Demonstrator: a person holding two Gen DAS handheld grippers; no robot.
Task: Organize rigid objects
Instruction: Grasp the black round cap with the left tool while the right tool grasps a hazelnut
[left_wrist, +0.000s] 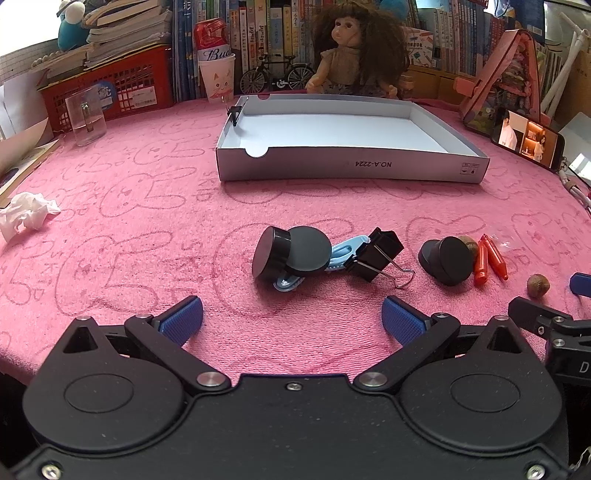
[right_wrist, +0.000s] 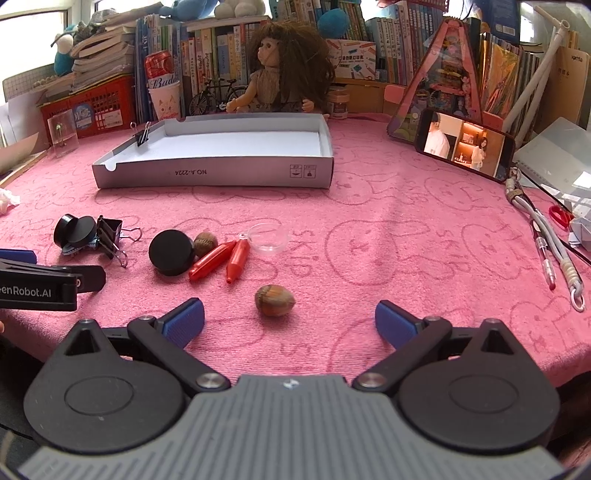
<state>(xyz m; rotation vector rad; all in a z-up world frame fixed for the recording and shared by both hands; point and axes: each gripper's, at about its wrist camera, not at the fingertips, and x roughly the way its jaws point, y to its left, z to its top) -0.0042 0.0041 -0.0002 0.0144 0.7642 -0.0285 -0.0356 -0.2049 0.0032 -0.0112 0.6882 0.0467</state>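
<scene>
Grippers wait side by side over the near edge of a pink towel-covered table, each spread wide and holding nothing. The right gripper (right_wrist: 289, 320) lines up on a lone hazelnut (right_wrist: 274, 300) just ahead of its blue pads, seemingly the easiest first pick. The left gripper (left_wrist: 292, 316) faces a heap of black caps (left_wrist: 291, 254), a blue clip (left_wrist: 345, 254) and a black binder clip (left_wrist: 376, 254), all touching. Between the two lie another black cap (right_wrist: 171, 257), a second nut (right_wrist: 205, 243), two red crayon-like pieces (right_wrist: 225, 261) and a clear lid (right_wrist: 267, 238). Toward the far edge an open white box (right_wrist: 214, 173), one small binder clip (right_wrist: 141, 137) on its left wall, likely awaits the sorted pieces.
</scene>
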